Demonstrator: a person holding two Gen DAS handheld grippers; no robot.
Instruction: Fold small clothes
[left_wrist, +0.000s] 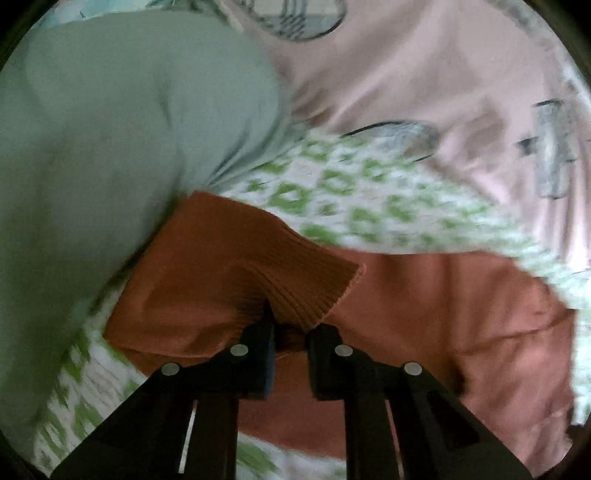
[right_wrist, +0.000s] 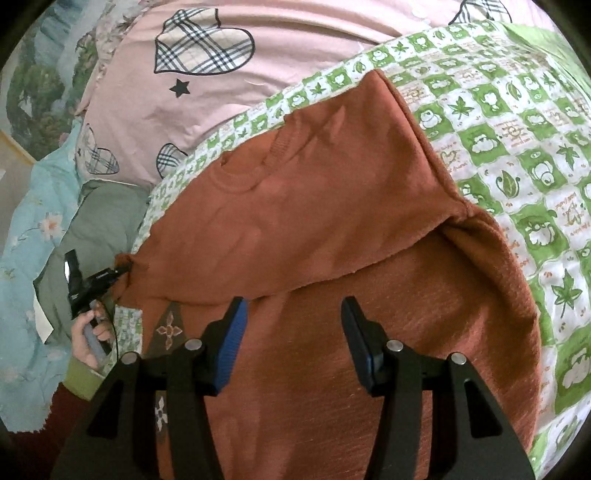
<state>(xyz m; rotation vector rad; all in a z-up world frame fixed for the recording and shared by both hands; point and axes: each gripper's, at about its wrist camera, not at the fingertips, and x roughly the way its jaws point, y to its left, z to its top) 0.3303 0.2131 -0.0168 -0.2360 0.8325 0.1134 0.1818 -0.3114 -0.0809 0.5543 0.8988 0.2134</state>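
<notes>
Your rust-orange sweater (right_wrist: 314, 221) lies spread on the green-and-white checked sheet (right_wrist: 517, 147), its neckline toward the pink heart-print pillow (right_wrist: 258, 55) and one sleeve folded across the body. Your left gripper (left_wrist: 290, 332) has its fingers drawn nearly together, pinching the ribbed cuff (left_wrist: 306, 284) of that sleeve; the left wrist view is blurred, so how deep the cloth sits between the pads is hard to judge. In the right wrist view that same gripper (right_wrist: 120, 269) shows at the sweater's far left edge, nipping the fabric there, with your left hand (right_wrist: 90, 332) wrapped around its handle. Your right gripper (right_wrist: 293, 310) hangs over the lower body of the sweater, fingers spread apart with nothing between the blue pads (right_wrist: 231, 343). A grey-green garment (left_wrist: 110, 129) lies heaped just beside the sweater.
</notes>
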